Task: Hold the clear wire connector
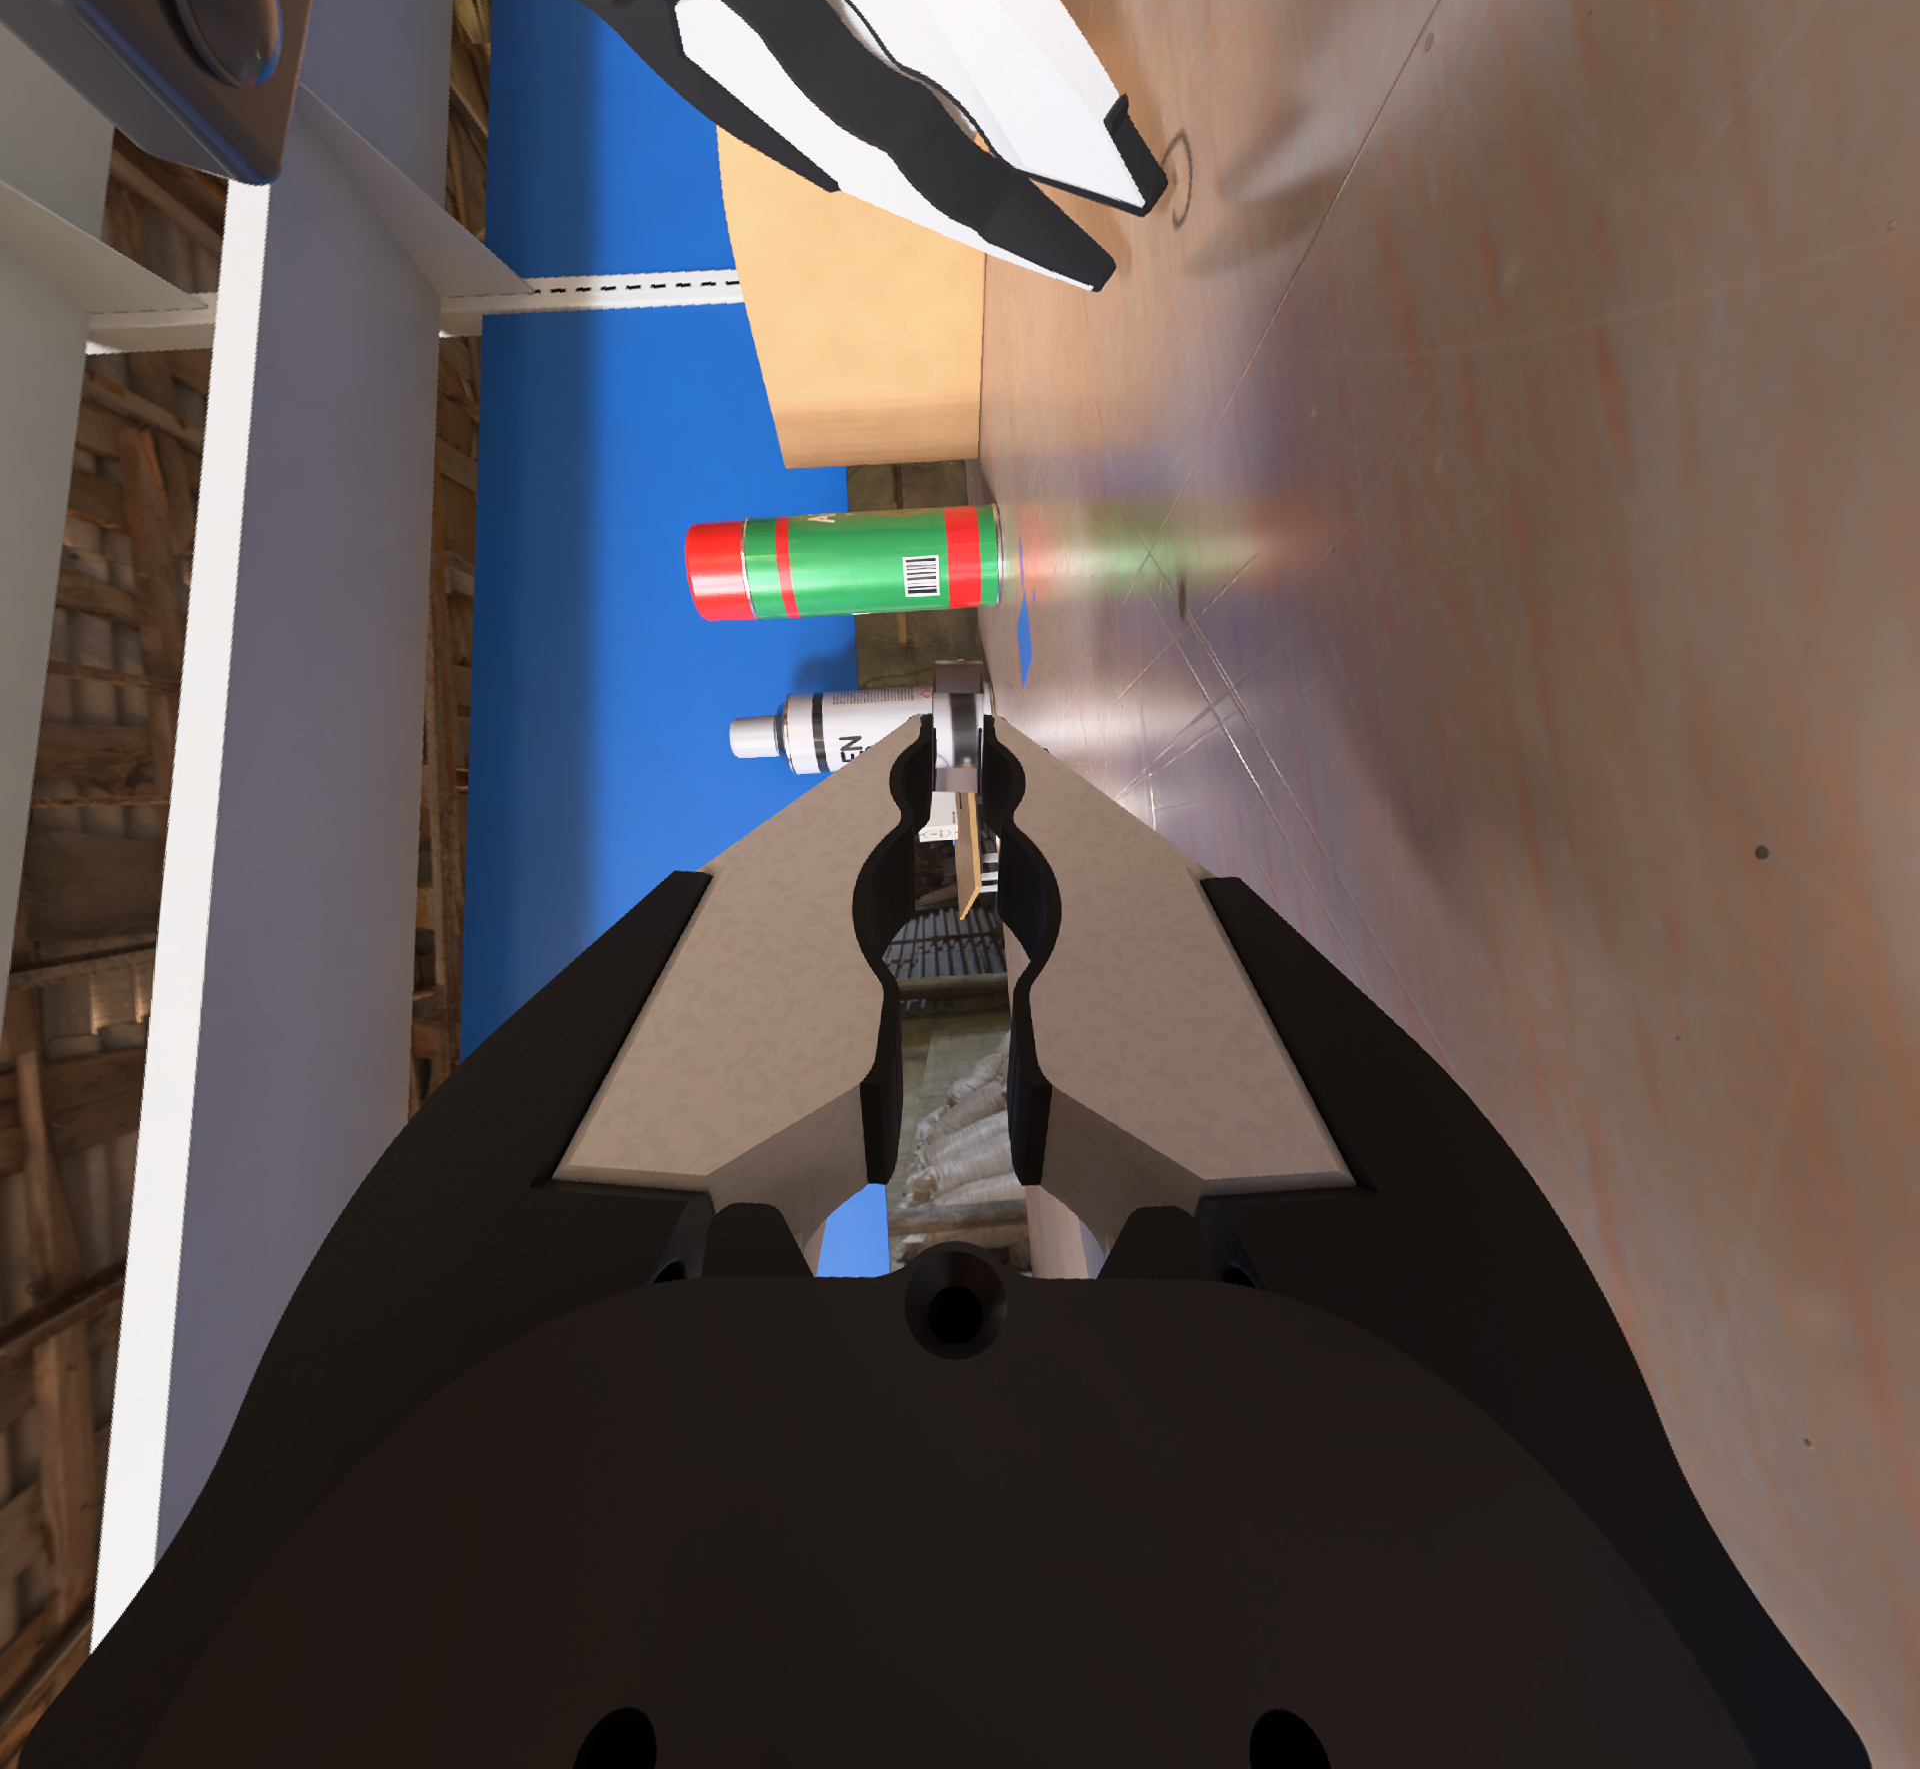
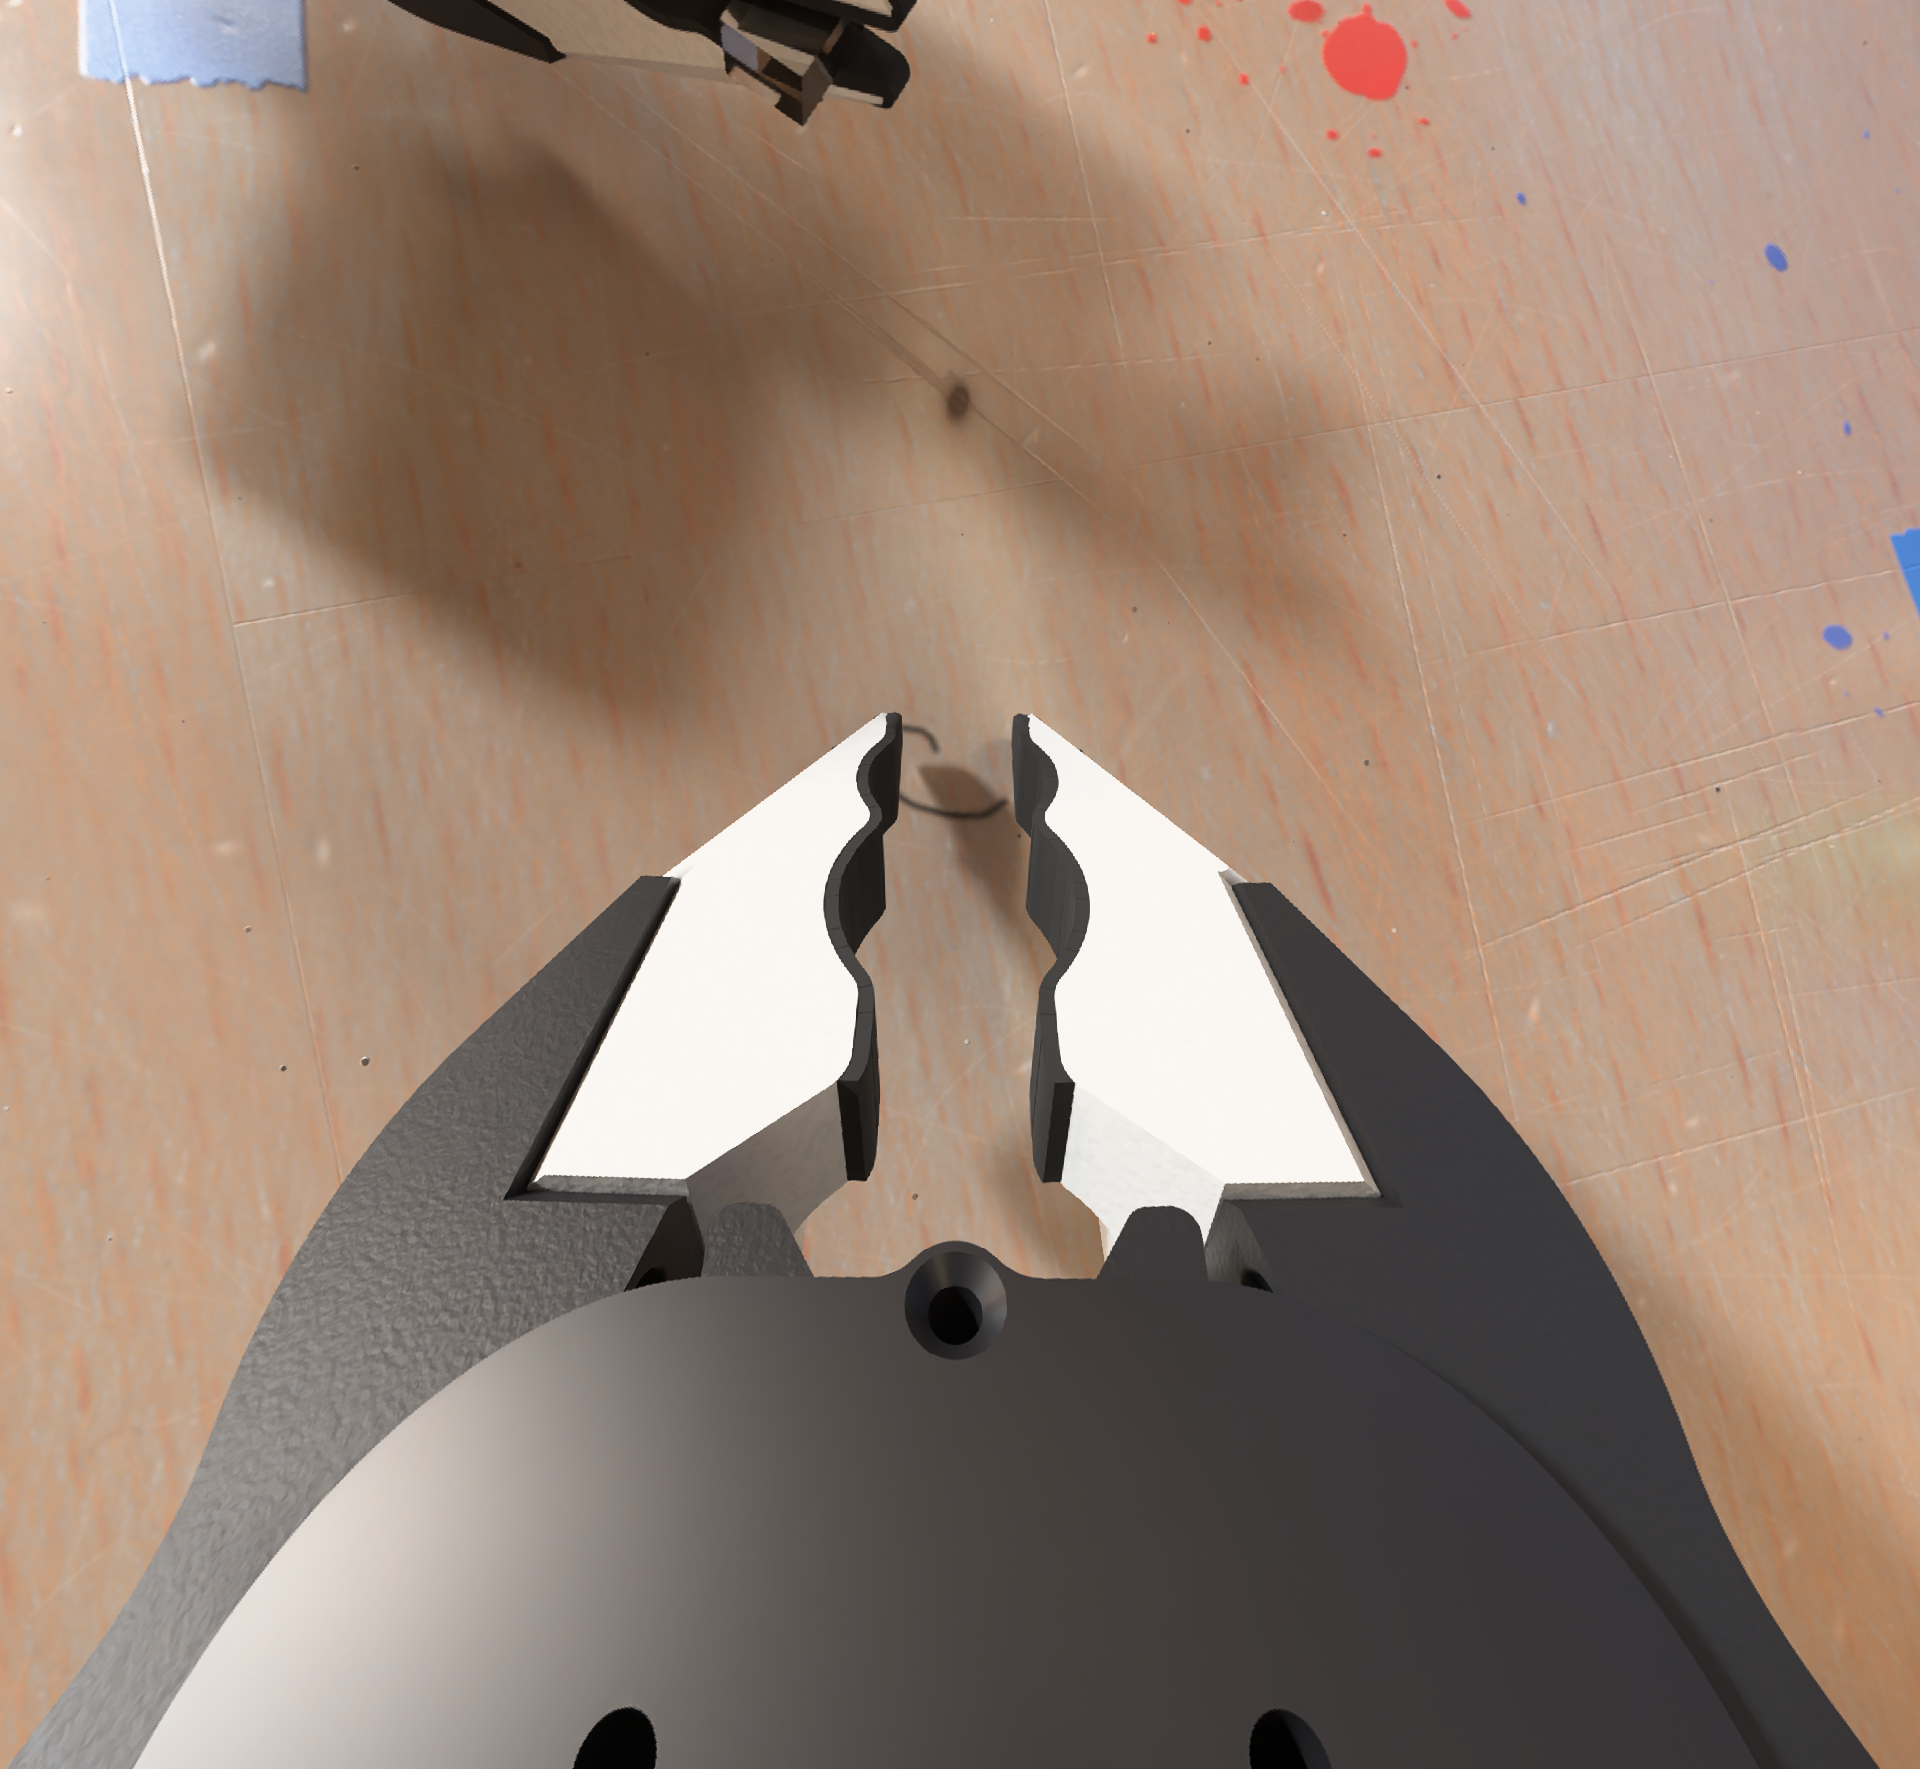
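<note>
My left gripper (image 1: 954,727), with tan fingers, is shut on the clear wire connector (image 1: 956,696), a small see-through block pinched at the fingertips just above the wooden table (image 1: 1455,784). In the right wrist view the left gripper (image 2: 900,36) shows at the top with the connector (image 2: 781,65) sticking out of its side. My right gripper (image 2: 958,727), with white fingers, is open and empty and points down at the table (image 2: 1351,493). It also shows at the top of the left wrist view (image 1: 1127,231), apart from the connector.
A green and red spray can (image 1: 842,566) and a white spray can (image 1: 800,732) stand at the table's far edge beside a cardboard box (image 1: 873,348). A thin dark curl (image 2: 945,794) lies between the right fingertips. Blue tape (image 2: 192,5) and red splatter (image 2: 1361,52) mark the tabletop.
</note>
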You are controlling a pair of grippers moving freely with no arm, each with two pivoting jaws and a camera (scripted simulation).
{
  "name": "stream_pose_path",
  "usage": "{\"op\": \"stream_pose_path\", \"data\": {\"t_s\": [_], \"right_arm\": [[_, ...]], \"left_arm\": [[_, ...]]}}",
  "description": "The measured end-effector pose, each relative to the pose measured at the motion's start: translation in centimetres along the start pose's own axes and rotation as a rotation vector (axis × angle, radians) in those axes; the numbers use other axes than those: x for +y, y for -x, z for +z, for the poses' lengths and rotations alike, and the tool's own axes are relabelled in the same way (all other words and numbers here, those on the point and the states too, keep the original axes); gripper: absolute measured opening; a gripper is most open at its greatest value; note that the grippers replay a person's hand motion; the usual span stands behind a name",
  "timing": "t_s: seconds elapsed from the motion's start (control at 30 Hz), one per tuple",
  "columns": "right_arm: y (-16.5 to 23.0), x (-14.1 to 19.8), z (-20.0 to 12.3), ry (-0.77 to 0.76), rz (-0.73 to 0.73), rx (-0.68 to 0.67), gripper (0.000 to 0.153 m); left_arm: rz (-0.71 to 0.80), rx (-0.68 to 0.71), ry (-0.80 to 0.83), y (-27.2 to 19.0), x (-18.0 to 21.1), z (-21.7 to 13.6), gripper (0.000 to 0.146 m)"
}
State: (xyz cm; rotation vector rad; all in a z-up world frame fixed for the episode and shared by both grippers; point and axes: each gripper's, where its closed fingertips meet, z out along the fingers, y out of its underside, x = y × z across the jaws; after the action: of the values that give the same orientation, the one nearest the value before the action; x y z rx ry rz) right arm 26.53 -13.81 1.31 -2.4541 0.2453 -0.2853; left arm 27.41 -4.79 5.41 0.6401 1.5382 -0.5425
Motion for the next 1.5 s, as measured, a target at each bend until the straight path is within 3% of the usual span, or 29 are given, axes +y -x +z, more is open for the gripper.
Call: {"op": "stream_pose_path", "data": {"t_s": [0.57,1.5], "right_arm": [[-1.0,0.1,-0.1,0.015,-0.033,0.083,0.019],[-1.0,0.0,0.0,0.034,-0.062,0.106,0.015]], "left_arm": [[0.002,0.006,0.001,-0.1,0.0,0.0,0.008],[0.01,0.007,0.002,-0.1,0.0,0.0,0.008]]}}
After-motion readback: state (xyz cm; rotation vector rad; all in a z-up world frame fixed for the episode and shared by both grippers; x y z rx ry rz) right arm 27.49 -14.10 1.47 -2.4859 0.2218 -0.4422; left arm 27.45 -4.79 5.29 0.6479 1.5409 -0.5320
